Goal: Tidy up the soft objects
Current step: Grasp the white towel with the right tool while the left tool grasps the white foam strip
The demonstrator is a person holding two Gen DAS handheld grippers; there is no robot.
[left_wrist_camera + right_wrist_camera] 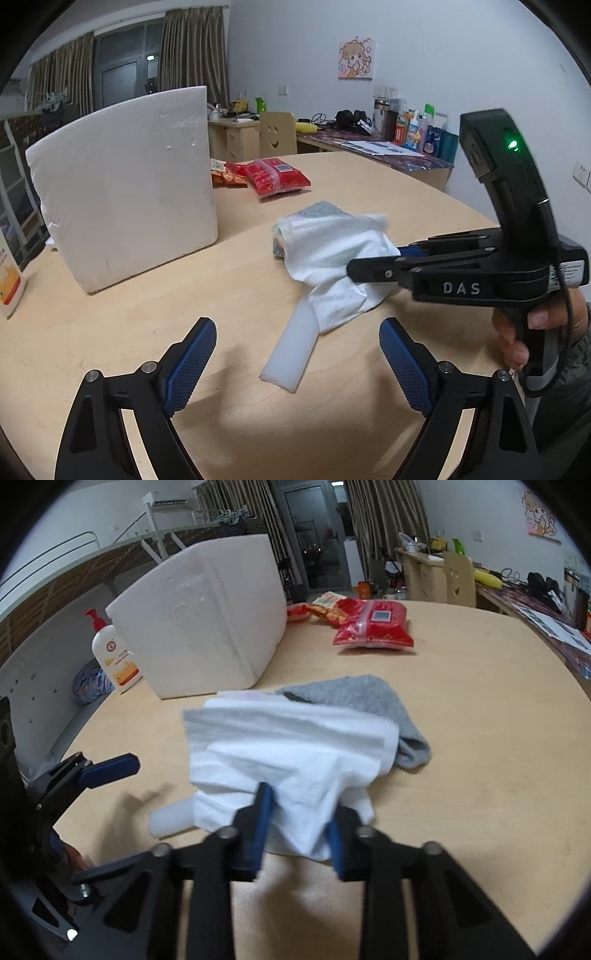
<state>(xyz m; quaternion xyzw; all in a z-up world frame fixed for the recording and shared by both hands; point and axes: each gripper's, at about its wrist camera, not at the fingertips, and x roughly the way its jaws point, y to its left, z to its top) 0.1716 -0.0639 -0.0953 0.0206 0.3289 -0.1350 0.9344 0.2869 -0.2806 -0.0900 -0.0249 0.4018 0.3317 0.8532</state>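
Note:
A crumpled white tissue (288,746) lies on the round wooden table (480,738), partly over a grey sock (369,701). My right gripper (301,805) is shut on the tissue's near edge, its blue pads pinching the folds. From the left wrist view the right gripper (376,258) reaches in from the right onto the tissue (340,254), and a hand holds its handle. My left gripper (297,328) stands open just above the table, with a white foam strip (291,354) lying between and ahead of its fingers, untouched. The sock (323,210) peeks out behind the tissue.
A large white foam box (122,184) stands at the left of the table. Behind it lie a red pack of wipes (277,177) and an orange snack bag (227,173). A lotion pump bottle (110,650) stands beyond the table's left edge. Cluttered desks line the far wall.

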